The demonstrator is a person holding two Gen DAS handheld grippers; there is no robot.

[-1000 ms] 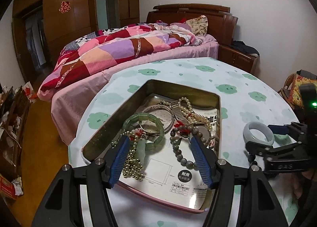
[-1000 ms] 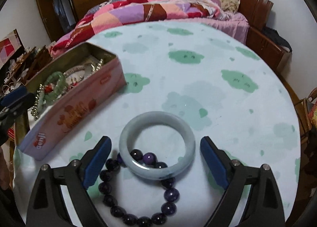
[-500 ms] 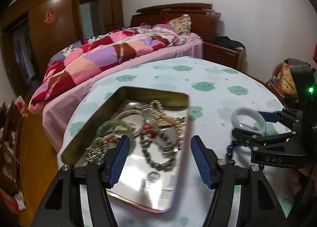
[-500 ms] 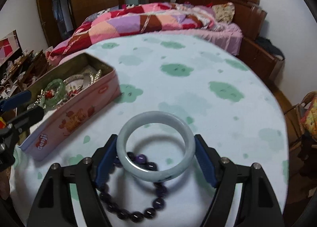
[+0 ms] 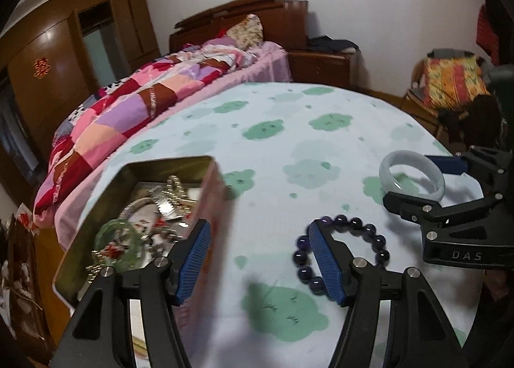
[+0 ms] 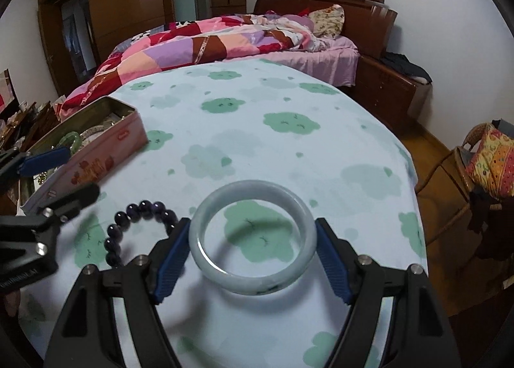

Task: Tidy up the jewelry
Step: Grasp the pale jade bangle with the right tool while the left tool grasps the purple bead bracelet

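My right gripper (image 6: 252, 258) is shut on a pale grey-green jade bangle (image 6: 208, 262) and holds it above the table; the bangle also shows in the left wrist view (image 5: 385, 175). A dark purple bead bracelet (image 6: 138, 217) lies on the tablecloth to its left, also seen in the left wrist view (image 5: 369, 233). My left gripper (image 5: 260, 262) is open and empty, between the bracelet and the pink tin (image 5: 212, 207). The tin (image 6: 106, 156) holds a green bangle (image 5: 112, 239), pearls and chains.
The round table has a light cloth with green flower prints (image 6: 289, 123). A bed with a patchwork quilt (image 6: 199, 46) stands behind the table. A chair with a bright cushion (image 6: 488, 159) stands at the right.
My right gripper closed on the jade bangle and lifted it off the purple bracelet. My left gripper swung right, away from over the tin towards the bracelet.
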